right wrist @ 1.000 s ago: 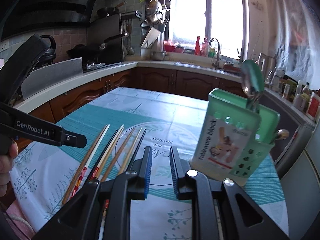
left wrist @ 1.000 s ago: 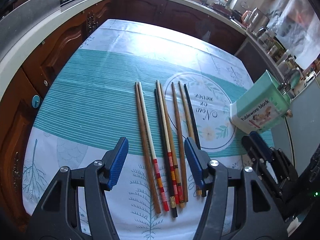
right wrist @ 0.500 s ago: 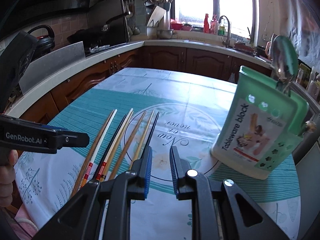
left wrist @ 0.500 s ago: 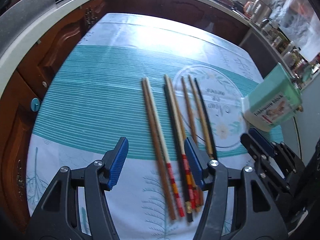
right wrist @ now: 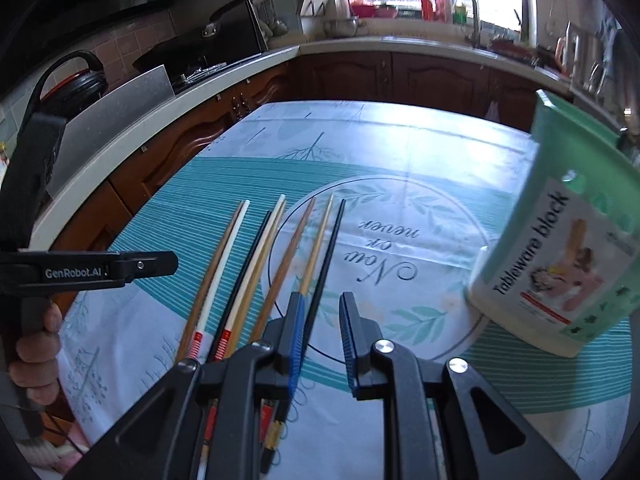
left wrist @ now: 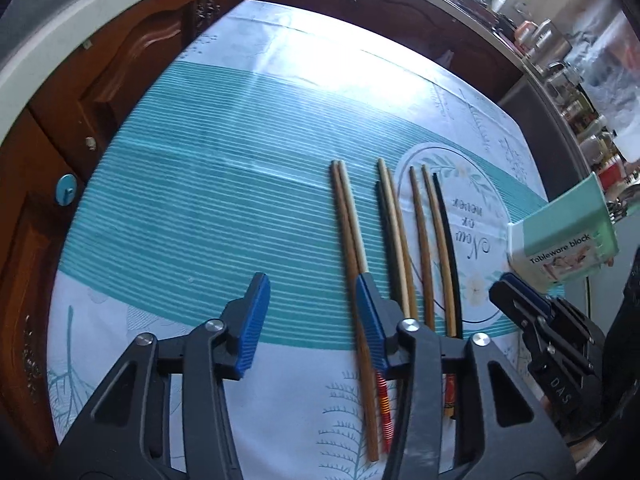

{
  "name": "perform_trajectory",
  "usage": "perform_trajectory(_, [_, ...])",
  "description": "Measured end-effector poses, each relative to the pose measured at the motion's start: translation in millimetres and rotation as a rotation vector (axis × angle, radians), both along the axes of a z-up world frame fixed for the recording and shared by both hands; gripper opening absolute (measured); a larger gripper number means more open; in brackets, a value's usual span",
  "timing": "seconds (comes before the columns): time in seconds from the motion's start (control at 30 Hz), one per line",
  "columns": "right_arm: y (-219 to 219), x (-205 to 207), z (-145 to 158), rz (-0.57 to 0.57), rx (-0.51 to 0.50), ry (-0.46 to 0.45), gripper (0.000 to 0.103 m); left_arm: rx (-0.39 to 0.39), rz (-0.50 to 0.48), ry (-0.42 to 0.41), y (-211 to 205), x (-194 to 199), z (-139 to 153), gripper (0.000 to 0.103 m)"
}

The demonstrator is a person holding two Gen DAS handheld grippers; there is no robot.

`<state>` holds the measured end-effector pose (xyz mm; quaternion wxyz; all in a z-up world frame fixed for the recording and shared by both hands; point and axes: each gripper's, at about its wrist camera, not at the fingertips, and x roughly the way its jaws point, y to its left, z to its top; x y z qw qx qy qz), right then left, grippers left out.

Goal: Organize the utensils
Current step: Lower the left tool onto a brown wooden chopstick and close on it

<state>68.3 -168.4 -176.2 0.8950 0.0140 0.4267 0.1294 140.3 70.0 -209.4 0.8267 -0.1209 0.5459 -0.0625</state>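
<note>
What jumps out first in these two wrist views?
A fan of long wooden and black chopsticks lying side by side on the teal striped tablecloth, in the middle. To their right stands the mint-green plastic "Tableware block" holder. The left tongs hang over the cloth beside the leftmost pair, jaws closing with nothing between them; the right tongs hover empty by the black chopstick.

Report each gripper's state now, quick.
Left gripper: jaws closing, nothing between them, holding nothing.
Right gripper: narrowly open, empty, above the chopsticks.
</note>
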Motion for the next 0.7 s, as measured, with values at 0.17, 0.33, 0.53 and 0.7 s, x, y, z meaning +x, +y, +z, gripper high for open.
perform_trajectory(0.17, [-1.0,16.3,2.2,0.010,0.054,0.060,0.018,-0.041,-0.076,0.043,-10.1,12.1,-0.1,0.027])
perform_trajectory(0.33, [2.4,22.5,7.8,0.021,0.075,0.065,0.018,-0.036,-0.105,0.085,-19.2,23.7,-2.7,0.016])
perform_trajectory(0.53, [2.4,20.7,9.2,0.027,0.095,0.068,0.018,-0.015,-0.124,0.157,-31.5,31.2,-12.4,0.015])
perform_trajectory(0.7, [-3.8,19.3,6.7,0.019,0.107,0.082,0.018,0.015,-0.131,0.197,-41.3,34.2,-22.2,0.015])
